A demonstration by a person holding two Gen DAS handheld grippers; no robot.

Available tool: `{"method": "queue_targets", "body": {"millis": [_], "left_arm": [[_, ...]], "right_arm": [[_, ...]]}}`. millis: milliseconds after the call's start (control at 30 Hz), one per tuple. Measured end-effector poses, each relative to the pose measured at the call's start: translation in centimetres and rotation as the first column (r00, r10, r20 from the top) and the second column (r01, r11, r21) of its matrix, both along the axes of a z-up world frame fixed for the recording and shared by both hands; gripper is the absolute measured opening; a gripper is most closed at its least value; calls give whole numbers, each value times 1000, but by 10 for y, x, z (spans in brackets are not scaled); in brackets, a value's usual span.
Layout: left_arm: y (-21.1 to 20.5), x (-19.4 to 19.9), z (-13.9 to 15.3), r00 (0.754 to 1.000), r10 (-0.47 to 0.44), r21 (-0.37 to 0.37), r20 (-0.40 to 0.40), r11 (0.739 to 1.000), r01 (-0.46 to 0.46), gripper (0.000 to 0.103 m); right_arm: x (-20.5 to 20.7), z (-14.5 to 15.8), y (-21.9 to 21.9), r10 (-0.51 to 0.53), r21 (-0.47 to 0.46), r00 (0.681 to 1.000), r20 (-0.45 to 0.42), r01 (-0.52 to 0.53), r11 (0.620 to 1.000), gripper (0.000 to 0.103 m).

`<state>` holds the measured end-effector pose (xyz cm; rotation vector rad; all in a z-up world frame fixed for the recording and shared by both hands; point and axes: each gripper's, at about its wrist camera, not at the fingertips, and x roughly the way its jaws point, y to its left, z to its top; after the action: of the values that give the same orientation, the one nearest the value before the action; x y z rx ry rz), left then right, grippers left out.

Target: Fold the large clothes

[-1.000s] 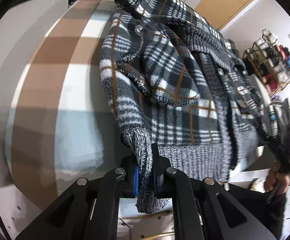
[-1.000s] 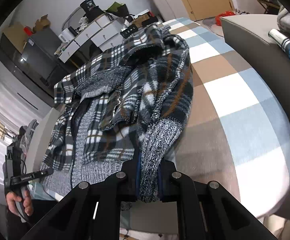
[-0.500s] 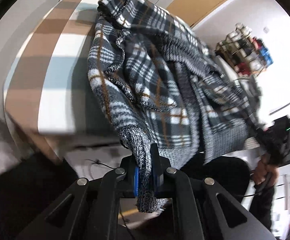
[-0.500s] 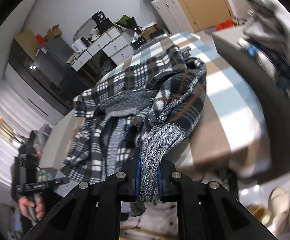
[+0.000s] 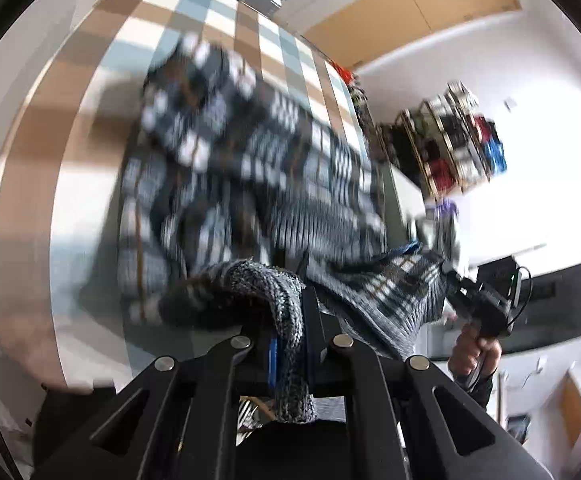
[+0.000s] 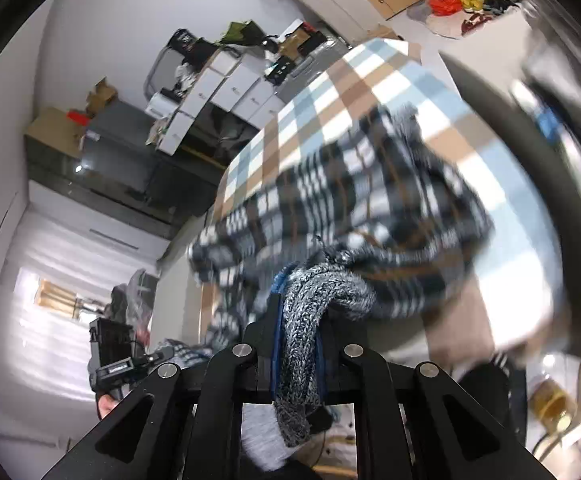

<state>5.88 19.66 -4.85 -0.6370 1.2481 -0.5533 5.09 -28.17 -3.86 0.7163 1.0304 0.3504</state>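
Observation:
A large grey, white and brown plaid jacket [image 5: 250, 168] with grey knit cuffs and hem hangs lifted between both grippers above a checked bed cover [image 5: 70, 184]. My left gripper [image 5: 290, 344] is shut on a grey knit cuff [image 5: 286, 320]. My right gripper [image 6: 298, 356] is shut on the other knit cuff [image 6: 314, 304]. The jacket [image 6: 350, 208] is blurred with motion in both views. The right gripper and its hand show at the right of the left wrist view [image 5: 482, 312]; the left one shows at the lower left of the right wrist view [image 6: 118, 364].
The bed cover [image 6: 330, 92] is checked blue, brown and white. White drawers with clutter [image 6: 226, 88] and a dark cabinet [image 6: 102, 152] stand behind the bed. A shelf rack [image 5: 462, 140] and wooden wardrobe [image 5: 402, 8] are at the far side. A grey padded edge [image 6: 530, 152] is at the right.
Both grippers have risen and pulled back, lifting the jacket off the bed by its cuffs. The cameras now look down from higher up, and the garment swings and blurs.

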Motion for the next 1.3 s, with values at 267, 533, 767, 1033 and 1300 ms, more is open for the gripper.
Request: {"method": "queue_targets", "body": {"millis": [267, 533, 767, 1033, 1300], "left_arm": [[26, 105, -7, 984, 126, 13, -126, 992, -125, 5], [37, 155, -32, 960, 163, 9, -225, 986, -166, 5], [31, 152, -19, 958, 115, 56, -261, 993, -104, 13], [44, 148, -2, 952, 205, 41, -226, 979, -201, 47], [35, 132, 22, 972, 204, 175, -113, 967, -183, 62]], "right_arm": [[134, -32, -23, -45, -7, 965, -258, 45, 999, 13], [209, -94, -46, -122, 58, 907, -403, 158, 986, 17], [207, -76, -84, -288, -19, 915, -284, 295, 955, 66], [182, -9, -36, -133, -272, 991, 0, 128, 954, 69], [180, -10, 57, 255, -650, 964, 78, -145, 746, 91]]}}
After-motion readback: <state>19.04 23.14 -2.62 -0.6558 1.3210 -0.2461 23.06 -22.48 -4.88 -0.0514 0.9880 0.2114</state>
